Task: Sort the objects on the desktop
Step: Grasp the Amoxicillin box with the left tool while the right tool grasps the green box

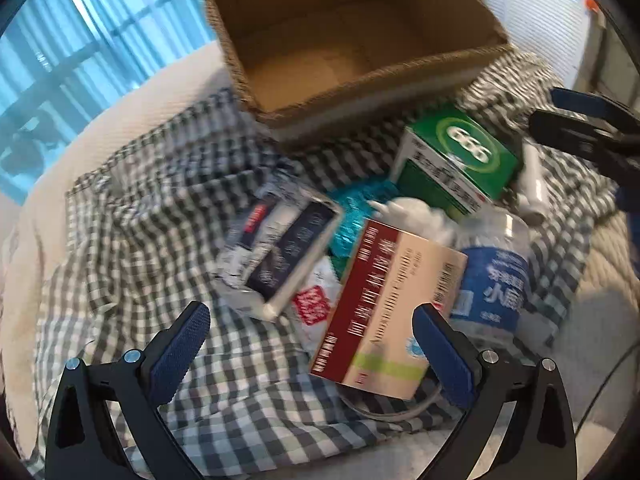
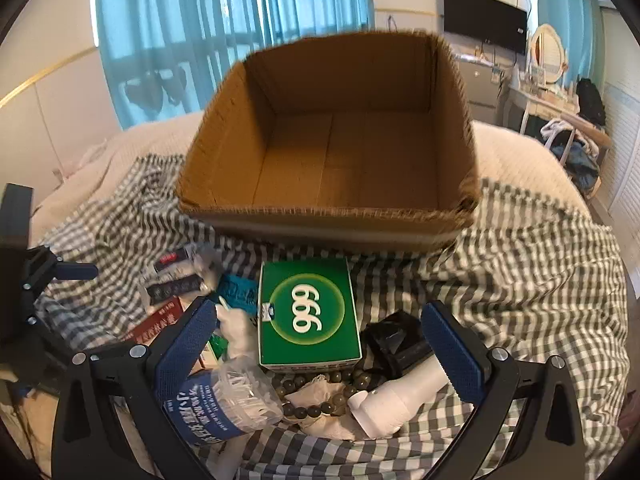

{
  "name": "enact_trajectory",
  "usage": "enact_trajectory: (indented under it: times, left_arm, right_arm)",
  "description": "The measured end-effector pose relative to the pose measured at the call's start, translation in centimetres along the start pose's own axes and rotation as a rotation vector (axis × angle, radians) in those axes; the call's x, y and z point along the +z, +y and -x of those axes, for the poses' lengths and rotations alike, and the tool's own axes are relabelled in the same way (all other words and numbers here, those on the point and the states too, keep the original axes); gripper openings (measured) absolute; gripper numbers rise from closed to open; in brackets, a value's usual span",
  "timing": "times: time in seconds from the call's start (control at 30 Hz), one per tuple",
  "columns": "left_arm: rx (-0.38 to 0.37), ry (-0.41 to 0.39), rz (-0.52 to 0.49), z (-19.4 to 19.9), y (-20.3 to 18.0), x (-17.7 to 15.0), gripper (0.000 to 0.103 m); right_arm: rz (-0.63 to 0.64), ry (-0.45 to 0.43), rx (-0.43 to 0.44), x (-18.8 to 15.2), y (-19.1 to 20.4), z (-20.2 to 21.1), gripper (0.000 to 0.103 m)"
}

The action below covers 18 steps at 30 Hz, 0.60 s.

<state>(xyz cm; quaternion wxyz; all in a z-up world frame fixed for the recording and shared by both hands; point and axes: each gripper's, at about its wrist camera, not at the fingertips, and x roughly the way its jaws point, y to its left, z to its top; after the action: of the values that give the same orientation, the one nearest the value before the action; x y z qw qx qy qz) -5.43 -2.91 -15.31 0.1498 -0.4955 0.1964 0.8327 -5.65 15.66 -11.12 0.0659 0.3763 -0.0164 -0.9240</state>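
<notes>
An open, empty cardboard box stands on a checked cloth; it also shows in the left wrist view. In front of it lies a pile: a green 999 box, a red-and-beige medicine box, a dark blue-and-white packet, a clear tub of cotton swabs with a blue label, a white bottle, a bead bracelet and a black object. My left gripper is open above the medicine box. My right gripper is open over the green box.
The cloth lies on a cream bed. Blue curtains hang behind. A dresser with a mirror and a monitor stand at the far right. A teal packet and a white glove lie in the pile.
</notes>
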Motion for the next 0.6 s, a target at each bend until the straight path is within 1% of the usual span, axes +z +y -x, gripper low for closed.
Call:
enact_trajectory:
  times: [0.2,0.33,0.47,0.6]
  left_arm:
    - [-0.073,0.036,-0.067,-1.7,-1.4,-0.2,0.103]
    - [-0.097,0.082,-0.100,-3.6,-2.0,-0.5,0.103]
    - [-0.099,0.108,-0.116,-4.8,-2.5,-0.5,0.103]
    - [-0.073,0.147,-0.175,-6.3,-3.7,-0.7,0.103]
  right_arm:
    - [-0.007,0.052,0.020,-0.5,0.1,-2.6,0.103]
    - [-0.003,0.084,0.029,-0.8,0.4,-4.2,0.103]
    - [-0.001,0.111,0.034,-0.9,0.7,-5.7,0.103]
    - [0.005,0.146,0.038,-1.1,1.1,-7.4,0.103]
